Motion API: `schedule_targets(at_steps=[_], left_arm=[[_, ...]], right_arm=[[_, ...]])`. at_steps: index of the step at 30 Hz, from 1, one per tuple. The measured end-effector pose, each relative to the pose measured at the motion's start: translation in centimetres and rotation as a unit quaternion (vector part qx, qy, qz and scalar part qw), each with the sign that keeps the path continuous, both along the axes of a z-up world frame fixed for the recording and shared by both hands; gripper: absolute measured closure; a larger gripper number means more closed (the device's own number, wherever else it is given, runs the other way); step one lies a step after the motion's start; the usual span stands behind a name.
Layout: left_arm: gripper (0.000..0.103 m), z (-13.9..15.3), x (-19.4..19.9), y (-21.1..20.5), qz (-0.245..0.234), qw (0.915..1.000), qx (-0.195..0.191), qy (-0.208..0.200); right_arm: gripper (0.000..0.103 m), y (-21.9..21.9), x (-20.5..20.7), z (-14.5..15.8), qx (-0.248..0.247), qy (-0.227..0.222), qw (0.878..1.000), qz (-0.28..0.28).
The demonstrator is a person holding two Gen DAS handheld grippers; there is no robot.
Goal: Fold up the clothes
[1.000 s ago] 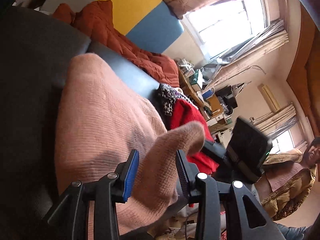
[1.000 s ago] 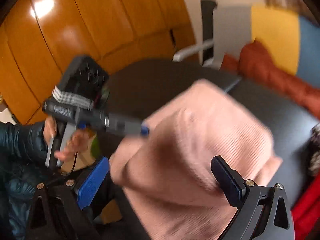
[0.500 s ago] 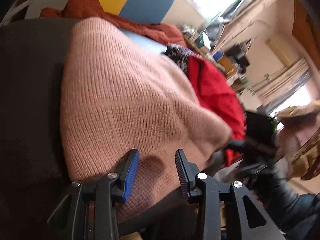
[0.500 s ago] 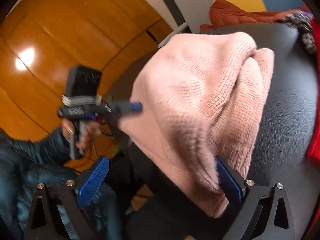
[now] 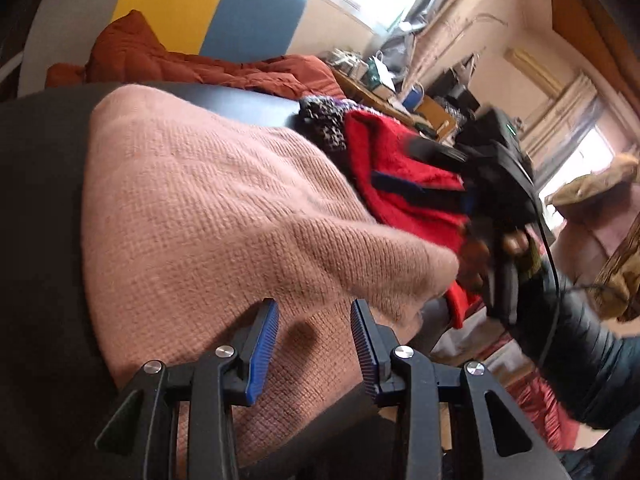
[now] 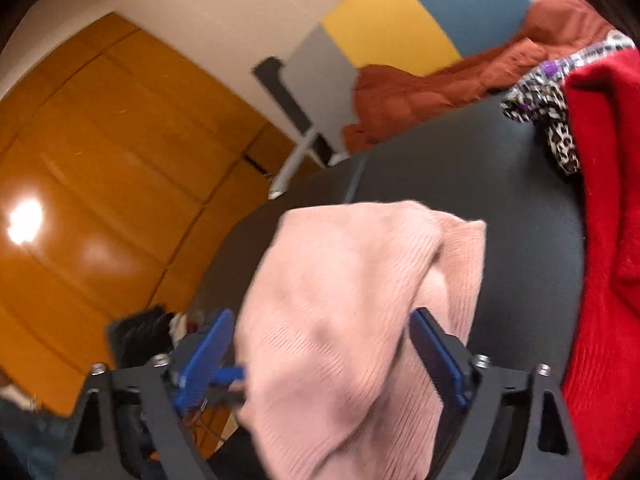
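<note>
The pink sweater [image 5: 208, 208] is lying bunched on the dark seat [image 6: 500, 184], with a red garment [image 5: 404, 184] at its three o'clock waiting its turn. The right gripper [image 6: 320, 356] is closing wide jaws around a thick fold of sweater between them, probably to carry it over. The left gripper [image 5: 314, 344] is hovering half open at six o'clock over the knit, gripping nothing, likely ready to pin that edge.

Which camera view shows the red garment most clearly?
The left wrist view: the red garment lies sharp and nearly whole behind the pink sweater. The right wrist view shows only its blurred edge at the frame's right.
</note>
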State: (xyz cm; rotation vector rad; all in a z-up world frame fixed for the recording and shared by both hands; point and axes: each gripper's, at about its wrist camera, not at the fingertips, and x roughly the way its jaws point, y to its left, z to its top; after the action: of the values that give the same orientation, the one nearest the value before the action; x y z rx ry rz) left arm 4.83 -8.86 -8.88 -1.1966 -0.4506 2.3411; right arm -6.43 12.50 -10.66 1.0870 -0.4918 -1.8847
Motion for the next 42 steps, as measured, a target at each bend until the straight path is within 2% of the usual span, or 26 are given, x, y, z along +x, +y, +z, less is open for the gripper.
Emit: schedule_targets(at_steps=[2, 4, 6, 8, 10, 11, 12, 13, 17, 19, 23, 25, 29, 30, 31, 32, 34, 36, 39, 42], left_arm=[[0.066, -0.2, 0.0, 0.1, -0.007, 1.0000, -0.006, 0.004], [0.066, -0.4, 0.0, 0.3, -0.012, 0.9999, -0.007, 0.008], [0.066, -0.6, -0.2, 0.5, -0.015, 0.9998, -0.008, 0.007], [0.066, -0.8, -0.3, 0.6, -0.018, 0.9998, -0.010, 0.006], [0.066, -0.9, -0.4, 0.7, -0.022, 0.9997, -0.010, 0.008], [0.066, -1.0, -0.4, 0.7, -0.026, 0.9996, -0.010, 0.009], [0.066, -1.0, -0.3, 0.8, -0.033, 0.9993, -0.014, 0.009], [0.066, -1.2, -0.1, 0.9, -0.042, 0.9989, -0.022, 0.007], [0.068, -2.3, 0.9, 1.9, -0.092, 0.9932, -0.072, -0.001], [0.068, -2.3, 1.4, 2.5, -0.116, 0.9886, -0.097, 0.001], [0.069, -2.2, 1.7, 3.3, -0.147, 0.9796, -0.136, -0.004], [0.069, -2.1, 1.7, 3.5, -0.157, 0.9770, -0.144, -0.008], [0.071, -0.5, 0.8, 2.5, -0.141, 0.9859, -0.086, -0.022], [0.071, 0.2, 0.7, 2.2, -0.133, 0.9891, -0.063, -0.013], [0.071, 0.8, 0.5, 2.0, -0.124, 0.9915, -0.040, -0.003], [0.071, 1.0, 0.1, 2.3, -0.119, 0.9923, -0.034, 0.004], [0.071, 1.5, -0.5, 2.9, -0.110, 0.9935, -0.022, 0.018], [0.071, 1.3, -0.9, 3.7, -0.108, 0.9937, -0.020, 0.022], [0.071, -0.1, -1.0, 5.8, -0.118, 0.9924, -0.032, 0.013], [0.070, -1.2, -1.4, 7.7, -0.130, 0.9904, -0.046, 0.003]], right_arm=[[0.030, -0.7, -1.3, -0.5, 0.028, -0.011, 1.000, -0.007], [0.031, -1.3, -2.7, -0.9, 0.055, -0.023, 0.998, -0.013], [0.037, -1.6, -3.9, -1.5, 0.070, -0.047, 0.996, -0.015], [0.060, -2.5, -4.5, -2.0, 0.086, -0.047, 0.995, -0.013], [0.068, -3.4, -4.8, -2.2, 0.102, -0.043, 0.994, -0.003], [0.077, -4.0, -4.8, -2.2, 0.114, -0.038, 0.993, 0.002], [0.086, -4.4, -4.5, -1.8, 0.136, -0.020, 0.991, 0.004], [0.090, -4.4, -4.2, -1.1, 0.142, 0.000, 0.990, 0.003], [0.091, -3.6, -2.7, 1.9, 0.145, 0.076, 0.986, -0.009], [0.091, -2.8, -2.4, 2.4, 0.155, 0.103, 0.982, -0.021], [0.091, -2.3, -3.0, -0.9, 0.177, 0.091, 0.979, -0.036], [0.091, -2.1, -3.3, -2.8, 0.186, 0.081, 0.978, -0.043], [0.089, -1.6, -3.3, -3.8, 0.174, 0.080, 0.980, -0.061], [0.089, -1.5, -3.4, -3.7, 0.175, 0.079, 0.980, -0.060], [0.084, -1.4, -3.5, -3.6, 0.177, 0.078, 0.979, -0.059], [0.075, -1.1, -3.7, -3.5, 0.180, 0.073, 0.979, -0.060], [0.067, -0.4, -4.0, -3.2, 0.181, 0.060, 0.980, -0.060], [0.065, 0.0, -3.8, -2.1, 0.191, 0.069, 0.977, -0.060], [0.064, 0.6, -2.3, 0.9, 0.193, 0.108, 0.974, -0.048], [0.064, -0.2, 0.2, 3.4, 0.180, 0.148, 0.972, -0.001]])
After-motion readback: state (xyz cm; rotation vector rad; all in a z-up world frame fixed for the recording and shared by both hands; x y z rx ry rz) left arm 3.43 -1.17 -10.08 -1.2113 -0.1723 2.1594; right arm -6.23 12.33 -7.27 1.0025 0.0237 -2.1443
